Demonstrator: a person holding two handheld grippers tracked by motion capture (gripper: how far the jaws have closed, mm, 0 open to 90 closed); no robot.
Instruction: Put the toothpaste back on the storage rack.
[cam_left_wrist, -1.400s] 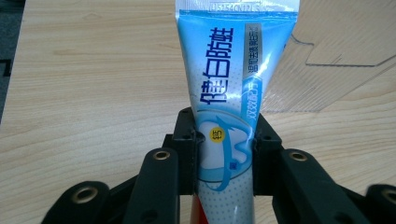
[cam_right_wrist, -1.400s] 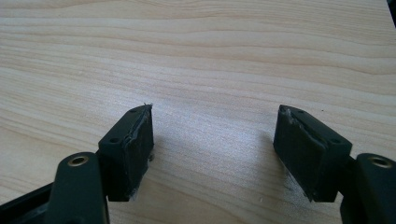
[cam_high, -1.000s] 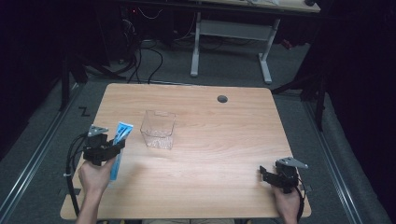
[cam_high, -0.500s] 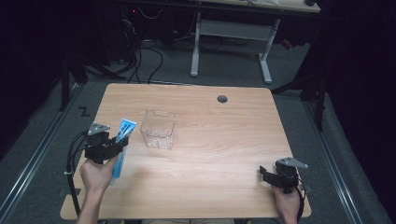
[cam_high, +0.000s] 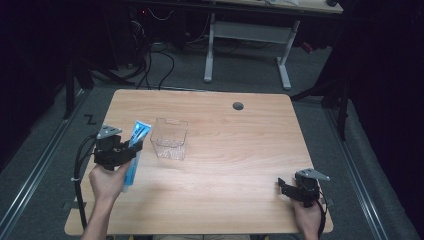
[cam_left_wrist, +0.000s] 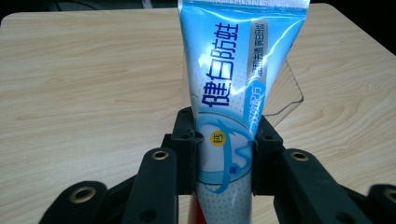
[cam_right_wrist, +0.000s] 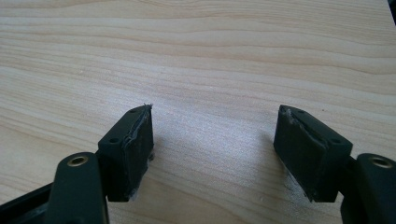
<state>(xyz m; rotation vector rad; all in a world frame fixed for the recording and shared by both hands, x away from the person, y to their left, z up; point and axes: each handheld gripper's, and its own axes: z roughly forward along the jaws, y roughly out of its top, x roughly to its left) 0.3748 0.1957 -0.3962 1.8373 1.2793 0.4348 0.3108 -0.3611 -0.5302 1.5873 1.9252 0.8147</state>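
Left hand-held gripper (cam_high: 131, 150) clenched on a blue toothpaste tube (cam_high: 135, 150); right hand-held gripper (cam_high: 285, 187) released.

The tube rises past the left jaws, bearing large blue Chinese characters, its lower end trailing toward the hand; since the earlier frame it has lifted slightly. Just to the right of that gripper stands a clear plastic box (cam_high: 170, 139), apart from the tube. The right gripper's jaws gape over bare bench (cam_high: 240, 150) near the front-right edge, with broad open wood between the two grippers.

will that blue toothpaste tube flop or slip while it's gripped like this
The toothpaste tube probably bends little: it stands straight above the left hand-held gripper. Its glossy skin may slip, though the jaws dent it. It likely won't roll, given its flat crimped end.
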